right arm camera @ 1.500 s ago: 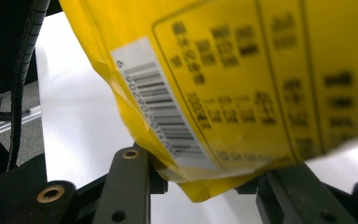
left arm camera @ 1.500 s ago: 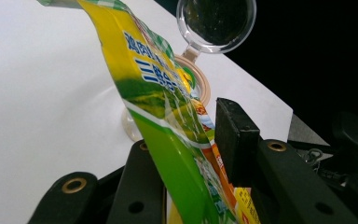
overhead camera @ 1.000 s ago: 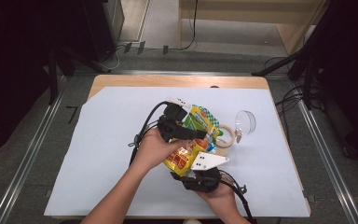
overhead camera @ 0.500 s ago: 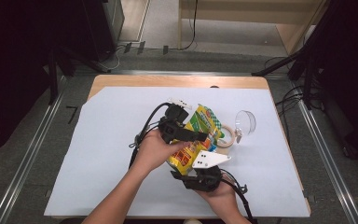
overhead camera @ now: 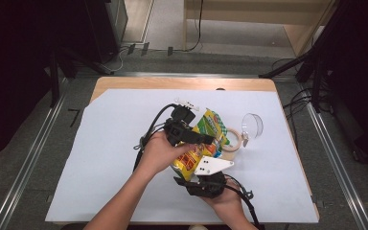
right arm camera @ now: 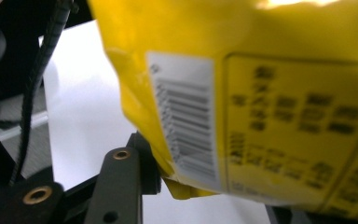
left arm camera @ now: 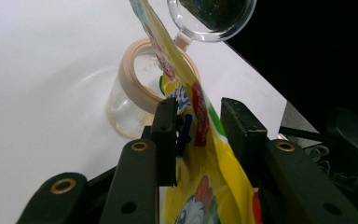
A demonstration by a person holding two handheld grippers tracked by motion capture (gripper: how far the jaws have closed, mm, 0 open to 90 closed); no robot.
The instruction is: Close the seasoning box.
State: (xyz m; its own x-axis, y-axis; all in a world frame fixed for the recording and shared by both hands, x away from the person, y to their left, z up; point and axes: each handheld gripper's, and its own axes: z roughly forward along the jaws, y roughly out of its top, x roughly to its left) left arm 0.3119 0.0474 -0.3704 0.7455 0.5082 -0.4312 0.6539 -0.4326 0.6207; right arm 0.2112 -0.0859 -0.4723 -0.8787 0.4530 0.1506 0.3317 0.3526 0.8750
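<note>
Snack bag (overhead camera: 202, 146), yellow and crinkled, hangs above the white table cover (overhead camera: 100, 158) between our two tools. Our left gripper (left arm camera: 200, 128) straddles its upper edge, its jaws having just been closing, while our right gripper (right arm camera: 168, 179) pinches the bottom corner; beyond the left jaws lie a tape roll (left arm camera: 137, 88) and clear cup (left arm camera: 212, 18).

Roll of tape (overhead camera: 232, 138) flat on the white desk (overhead camera: 105, 158) just beyond the tongs, clear glass mug (overhead camera: 252, 126) beside it, farther out
</note>
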